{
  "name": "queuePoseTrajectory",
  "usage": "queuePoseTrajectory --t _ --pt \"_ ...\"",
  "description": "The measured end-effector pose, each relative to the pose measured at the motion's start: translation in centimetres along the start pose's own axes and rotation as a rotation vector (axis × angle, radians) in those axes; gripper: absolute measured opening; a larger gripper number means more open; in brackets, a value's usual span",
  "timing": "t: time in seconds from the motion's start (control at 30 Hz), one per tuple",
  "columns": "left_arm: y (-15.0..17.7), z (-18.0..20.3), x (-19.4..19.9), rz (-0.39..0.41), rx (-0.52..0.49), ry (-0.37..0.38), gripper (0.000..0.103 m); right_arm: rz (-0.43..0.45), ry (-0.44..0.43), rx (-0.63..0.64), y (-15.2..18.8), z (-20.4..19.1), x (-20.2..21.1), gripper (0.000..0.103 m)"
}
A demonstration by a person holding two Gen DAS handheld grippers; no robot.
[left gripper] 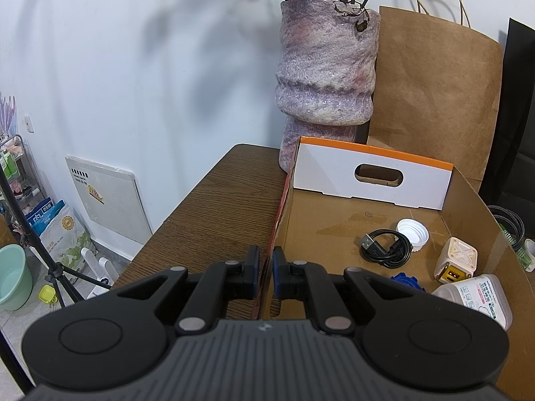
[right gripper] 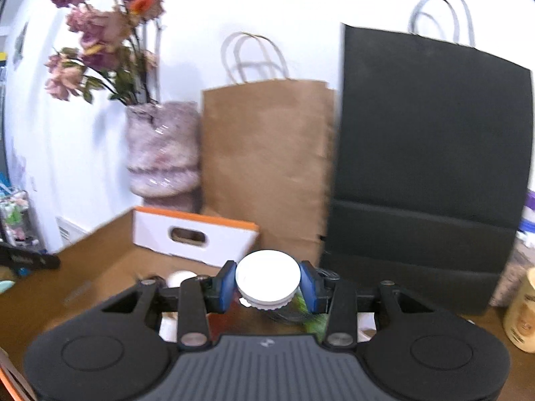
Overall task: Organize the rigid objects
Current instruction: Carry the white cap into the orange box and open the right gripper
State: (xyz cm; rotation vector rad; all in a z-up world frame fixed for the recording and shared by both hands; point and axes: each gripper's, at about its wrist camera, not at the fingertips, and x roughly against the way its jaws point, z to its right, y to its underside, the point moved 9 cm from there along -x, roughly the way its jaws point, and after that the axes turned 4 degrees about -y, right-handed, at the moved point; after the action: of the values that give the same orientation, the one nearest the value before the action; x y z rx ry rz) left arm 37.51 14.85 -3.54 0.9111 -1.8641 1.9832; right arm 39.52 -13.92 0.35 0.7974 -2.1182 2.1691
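Mid-transfer step, judging by the layout. Right gripper (right gripper: 267, 284) clamped on a white-lidded jar (right gripper: 267, 279), held up just right of the cardboard box (left gripper: 354, 214), in front of the brown paper bag (right gripper: 264, 167). Left gripper (left gripper: 265, 267) pinched narrow on the box's left wall, apparently steadying it. Already inside the box: black USB cable (left gripper: 386, 249), white cap (left gripper: 413, 234), cube charger (left gripper: 454, 260), white bottle (left gripper: 474, 297). Next, probably: carry jar over the right wall, lower onto bare floor clear of the cable, then release. View blurred, so keep slow.

The right gripper (right gripper: 268, 284) clamps a white lid (right gripper: 267, 279) near the cardboard box (right gripper: 107, 260) and paper bags (right gripper: 267, 167).
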Motion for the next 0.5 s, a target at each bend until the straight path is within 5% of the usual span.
queuePoseTrajectory --t 0.5 --pt "0.0 0.0 0.0 0.000 0.000 0.000 0.009 -0.038 -0.158 0.110 -2.5 -9.1 -4.5 0.039"
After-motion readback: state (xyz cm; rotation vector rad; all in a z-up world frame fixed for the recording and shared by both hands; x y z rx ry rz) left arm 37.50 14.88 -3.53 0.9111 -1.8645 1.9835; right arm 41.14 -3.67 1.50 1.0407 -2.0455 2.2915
